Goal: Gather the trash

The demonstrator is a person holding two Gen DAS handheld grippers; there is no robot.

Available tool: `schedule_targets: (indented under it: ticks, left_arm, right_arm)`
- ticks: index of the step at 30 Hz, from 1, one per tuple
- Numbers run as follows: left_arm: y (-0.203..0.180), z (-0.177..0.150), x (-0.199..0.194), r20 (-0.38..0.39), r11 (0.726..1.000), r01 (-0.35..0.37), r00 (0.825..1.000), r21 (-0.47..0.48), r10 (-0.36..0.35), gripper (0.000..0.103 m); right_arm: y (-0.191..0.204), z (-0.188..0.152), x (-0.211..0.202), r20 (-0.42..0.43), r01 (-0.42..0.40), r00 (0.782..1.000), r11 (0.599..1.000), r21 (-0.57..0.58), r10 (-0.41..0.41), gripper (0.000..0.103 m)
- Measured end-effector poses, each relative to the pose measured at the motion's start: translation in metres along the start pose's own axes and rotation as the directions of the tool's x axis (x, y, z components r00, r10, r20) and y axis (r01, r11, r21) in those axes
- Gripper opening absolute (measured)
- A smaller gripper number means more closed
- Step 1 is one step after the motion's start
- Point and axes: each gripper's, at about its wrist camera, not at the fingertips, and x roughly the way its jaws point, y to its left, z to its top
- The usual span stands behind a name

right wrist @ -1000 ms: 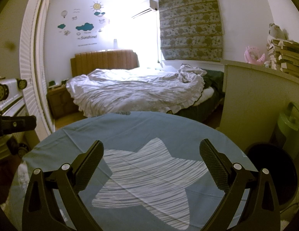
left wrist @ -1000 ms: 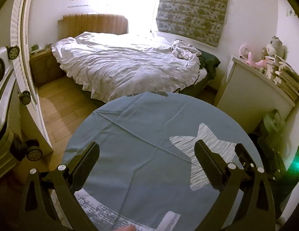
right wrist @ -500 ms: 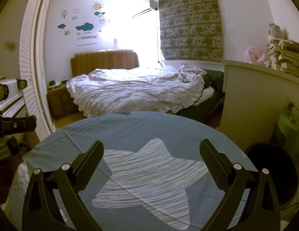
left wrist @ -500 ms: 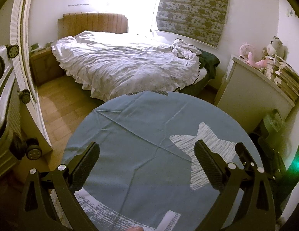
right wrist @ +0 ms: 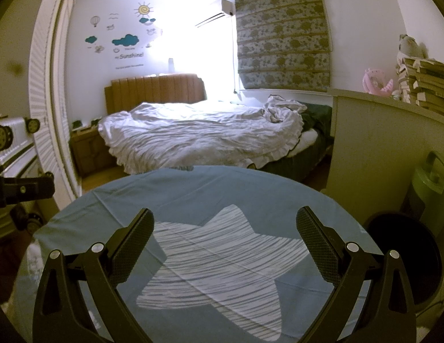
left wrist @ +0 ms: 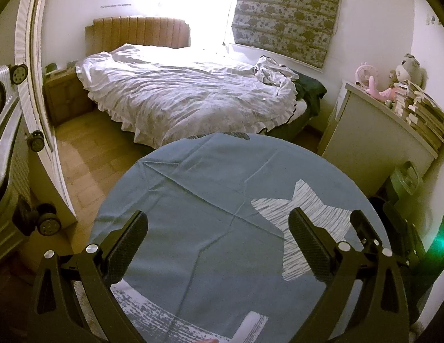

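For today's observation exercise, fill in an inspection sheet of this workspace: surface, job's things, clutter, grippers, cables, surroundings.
Surface: round table under a blue cloth with a white striped star; creased, bare.
Job's things: dark round bin right of the table; no trash seen on the cloth.
Clutter: stacked books and plush toys on the white cabinet.
Grippers: left gripper and right gripper over the table, jaws wide apart, nothing between them.
Cables: nothing seen.
Surroundings: unmade bed, suitcase wheels at left, wooden floor.
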Motion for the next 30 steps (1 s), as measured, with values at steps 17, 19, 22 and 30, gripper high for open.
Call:
schedule_targets:
  ticks: [17,19,22,30]
  left_arm:
    - [0.005,-0.005,-0.009,0.022,0.998,-0.043,0.999,-0.037,0.044,0.098]
    - [0.006,-0.007,-0.016,0.076,0.998,-0.052,0.996,-0.042,0.055,0.098]
    - [0.003,-0.009,-0.017,0.078,0.999,-0.039,0.996,-0.023,0.041,0.098]
    - [0.002,-0.010,-0.018,0.062,0.999,-0.031,0.998,-0.024,0.033,0.098]
  right_arm:
    - [-0.001,0.000,0.000,0.000,0.000,1.000,1.000,0.000,0.000,0.098]
    - [-0.002,0.000,0.000,0.000,-0.001,1.000,1.000,-0.002,0.001,0.098]
    - [-0.002,0.000,0.000,0.000,-0.001,1.000,1.000,-0.001,0.001,0.098]
    - [-0.007,-0.001,-0.001,0.004,0.000,1.000,1.000,0.000,0.000,0.098]
